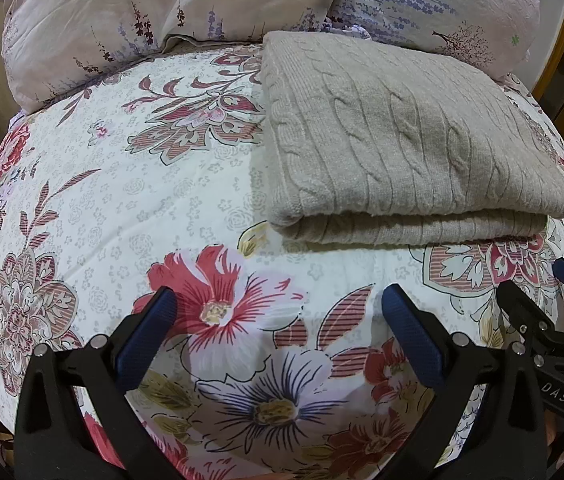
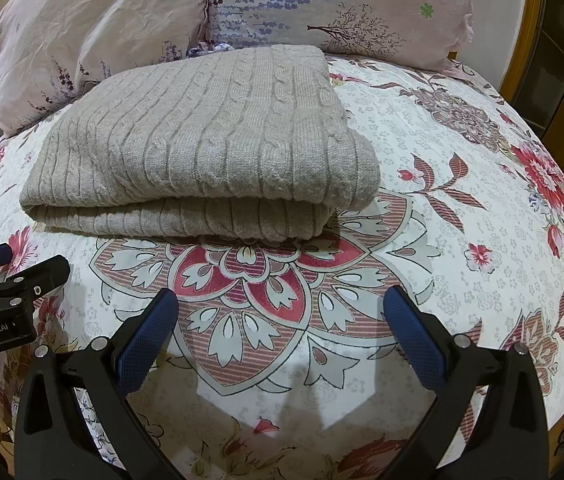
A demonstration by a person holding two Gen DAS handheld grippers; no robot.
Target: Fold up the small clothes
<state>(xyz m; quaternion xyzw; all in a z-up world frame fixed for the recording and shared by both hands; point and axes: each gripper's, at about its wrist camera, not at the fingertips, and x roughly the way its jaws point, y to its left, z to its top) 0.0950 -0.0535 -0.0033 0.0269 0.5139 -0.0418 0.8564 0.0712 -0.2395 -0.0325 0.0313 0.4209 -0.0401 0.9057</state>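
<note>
**Folded sweater on the bed, both claws spread and empty**

Floral bedspread (image 1: 121,168) covers the whole bed, white with red and mauve flowers, and lies fairly smooth. Two pale pillows (image 2: 113,12) with lavender print sit along the 12 o'clock edge, against what looks like a wooden headboard at 2 o'clock in the right wrist view.

A beige cable-knit sweater (image 2: 209,136) lies folded in a flat rectangle on the bedspread, its far edge touching or just short of the pillows. Its near edge is a rounded fold, with a second layer showing beneath. In the left wrist view the sweater (image 1: 402,132) fills the 1 o'clock area; in the right wrist view it sits at 11 o'clock.

The left claw (image 1: 277,300) hovers over bare bedspread, fingers wide apart, nothing between them, and clear of the sweater's near edge. The right claw (image 2: 282,300) is likewise spread and empty, its shadow falling on the bedspread below. Each claw shows at the edge of the other's view, at 3 and 9 o'clock.

Open bedspread stretches at 9 o'clock of the sweater in the left view and at 3 o'clock in the right view.
</note>
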